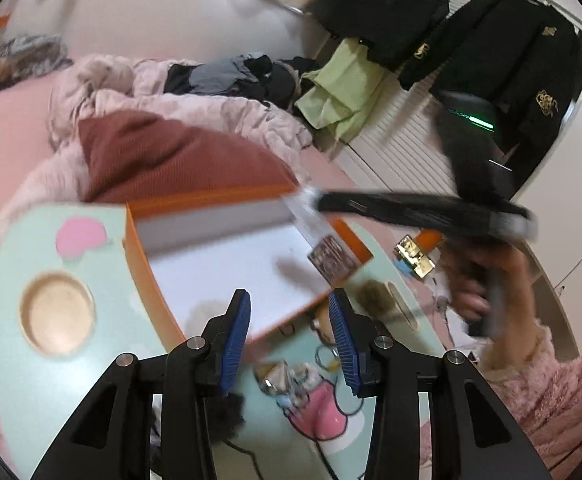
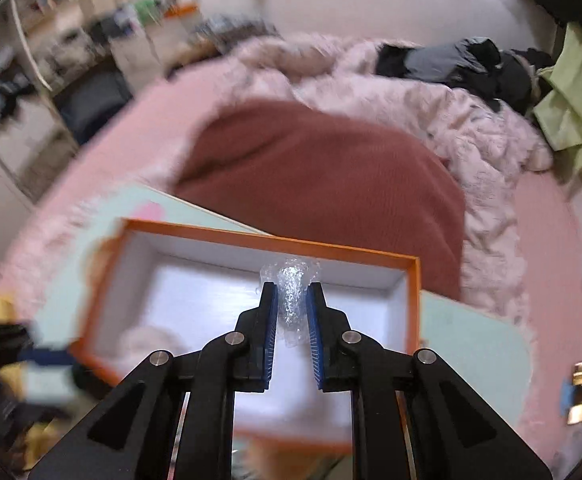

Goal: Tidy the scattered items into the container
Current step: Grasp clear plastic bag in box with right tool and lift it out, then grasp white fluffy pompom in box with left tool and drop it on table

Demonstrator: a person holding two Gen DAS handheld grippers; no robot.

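Over orange box (image 2: 275, 240), bubble wrap (image 2: 291, 296) lengthwise between fingers (image 2: 269, 320)

Left gripper (image 1: 289, 322) fingers spread apart; right gripper (image 2: 292, 304) fingers clamped together.

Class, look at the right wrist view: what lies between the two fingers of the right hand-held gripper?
A crumpled wad of clear bubble wrap sits clamped between the right hand-held gripper's fingers, held above the orange box's white interior, as the right wrist view shows.
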